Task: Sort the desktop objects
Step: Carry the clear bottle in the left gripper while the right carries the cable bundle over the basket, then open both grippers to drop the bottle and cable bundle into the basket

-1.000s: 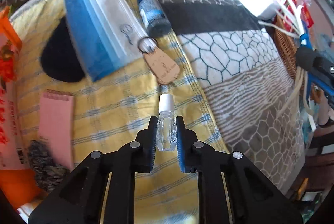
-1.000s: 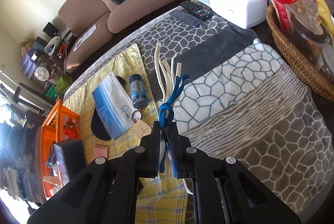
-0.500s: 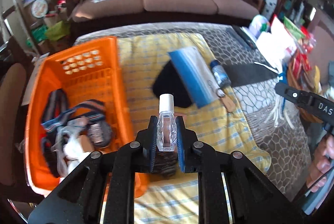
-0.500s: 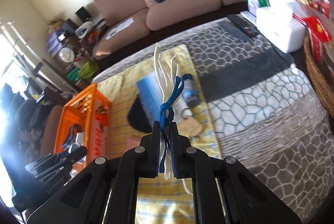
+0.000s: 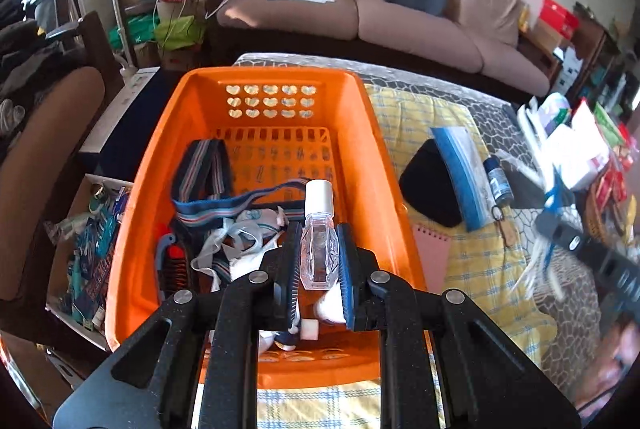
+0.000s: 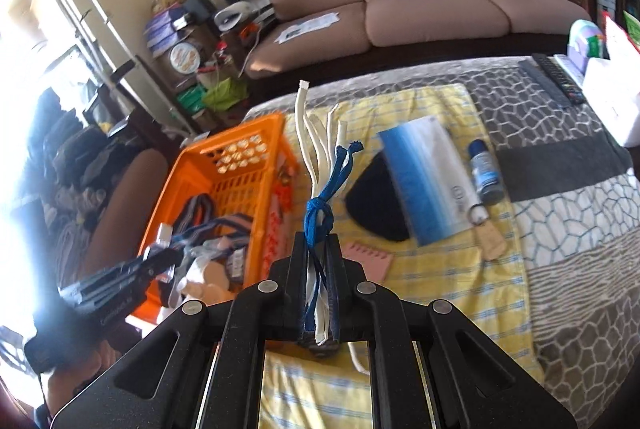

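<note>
Above the orange basket (image 5: pixel 376 165), the left hand-held gripper (image 5: pixel 318 261) is clamped on a small clear bottle (image 5: pixel 318 245) with a white cap. Below it lie striped straps (image 5: pixel 208 185) and white cloth, part hidden by the fingers. The right hand-held gripper (image 6: pixel 318 261) pinches a bundle of white cords (image 6: pixel 316 157) tied with blue string. Beyond, on the yellow cloth (image 6: pixel 440 269): a blue pouch (image 6: pixel 424 181), dark bottle (image 6: pixel 484 173), pink notepad (image 6: pixel 370 259). In the left view the right gripper is a blur.

Glossy plastic basket (image 5: pixel 372 165); clear faceted bottle (image 5: pixel 318 249).
</note>
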The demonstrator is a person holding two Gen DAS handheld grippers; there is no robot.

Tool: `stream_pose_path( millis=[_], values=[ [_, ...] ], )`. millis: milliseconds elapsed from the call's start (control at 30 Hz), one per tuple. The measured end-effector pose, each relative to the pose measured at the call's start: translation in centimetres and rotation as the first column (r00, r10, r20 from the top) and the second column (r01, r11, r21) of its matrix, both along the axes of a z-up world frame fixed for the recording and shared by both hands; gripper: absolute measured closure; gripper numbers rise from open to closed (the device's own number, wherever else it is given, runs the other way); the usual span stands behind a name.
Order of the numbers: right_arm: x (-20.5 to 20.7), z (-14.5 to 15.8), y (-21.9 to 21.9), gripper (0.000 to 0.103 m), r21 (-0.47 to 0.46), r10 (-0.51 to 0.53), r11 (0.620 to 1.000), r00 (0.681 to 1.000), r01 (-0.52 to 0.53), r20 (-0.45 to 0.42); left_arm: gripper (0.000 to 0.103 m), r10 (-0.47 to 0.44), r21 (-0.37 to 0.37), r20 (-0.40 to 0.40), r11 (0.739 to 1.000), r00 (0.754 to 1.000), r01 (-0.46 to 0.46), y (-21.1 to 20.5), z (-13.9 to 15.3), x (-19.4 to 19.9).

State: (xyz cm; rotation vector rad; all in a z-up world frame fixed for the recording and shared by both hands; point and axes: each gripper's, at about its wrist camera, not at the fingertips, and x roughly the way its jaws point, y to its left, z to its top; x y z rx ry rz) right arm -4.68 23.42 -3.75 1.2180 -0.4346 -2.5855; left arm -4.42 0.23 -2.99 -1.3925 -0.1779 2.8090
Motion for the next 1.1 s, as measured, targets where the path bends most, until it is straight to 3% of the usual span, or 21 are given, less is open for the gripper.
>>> stream_pose_path(
  millis=[133, 333, 400, 767, 1100],
  values=[
    [-0.8, -1.4, -3.7, 0.095, 0.035, 0.034, 0.999, 0.998, -0.036, 0.046, 0.088, 0.035, 0.006, -0.026, 0.999, 0.999, -0.035, -2.2, 0.7, -0.3],
    [-1.9, -1.3, -8.1, 0.095, 0.031, 0.129, 0.991, 0.992, -0.129, 0.016, 0.088, 0.160, 0.037, -0.008, 0.986, 0.987, -0.160, -7.3, 0.1, -0.5],
    [-2.9, -1.5, -9.2, 0.095, 0.024, 0.151, 0.988, 0.988, -0.151, 0.014, 0.088, 0.203, 0.082, 0.009, 0.976, 0.979, -0.203, -8.8, -0.2, -0.2],
    [-3.9, -3.1, -13.3, 0.093, 0.123, 0.248, 0.960, 0.967, -0.253, 0.056, 0.088, 0.160, 0.109, 0.043, 0.981, 0.986, -0.163, -8.7, -0.9, -0.6],
    [-3.6, -3.3, -13.7, 0.093, 0.062, 0.272, 0.959, 0.961, -0.275, 0.060, 0.088, 0.163, 0.101, 0.059, 0.981, 0.985, -0.169, -8.9, -1.2, -0.8]
  ],
)
